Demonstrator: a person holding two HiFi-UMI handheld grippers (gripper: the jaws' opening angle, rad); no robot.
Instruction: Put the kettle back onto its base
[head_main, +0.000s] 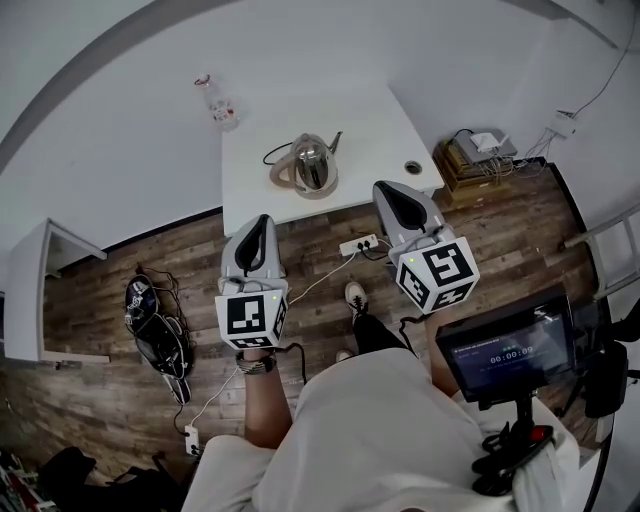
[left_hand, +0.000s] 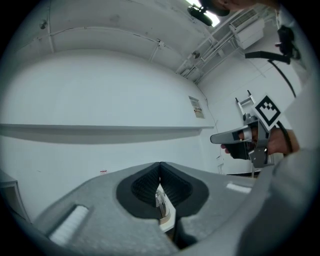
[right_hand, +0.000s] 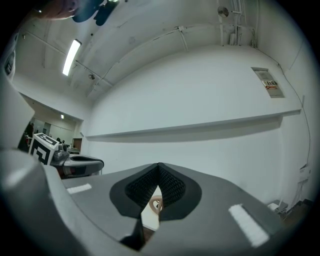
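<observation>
Head view: kettle beyond left tongs

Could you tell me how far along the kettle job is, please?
Done: nothing I can confirm. The kettle stands on the white table, but I cannot tell whether it is already seated. In hand: nothing. The left tool and right tool are both shut and empty, short of the table. Left: probably the whole reach, grasp and placement.

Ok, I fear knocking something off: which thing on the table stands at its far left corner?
The small clear bottle, alone at the far left corner. The kettle sits near the front edge, the small round thing by the right edge.
</observation>
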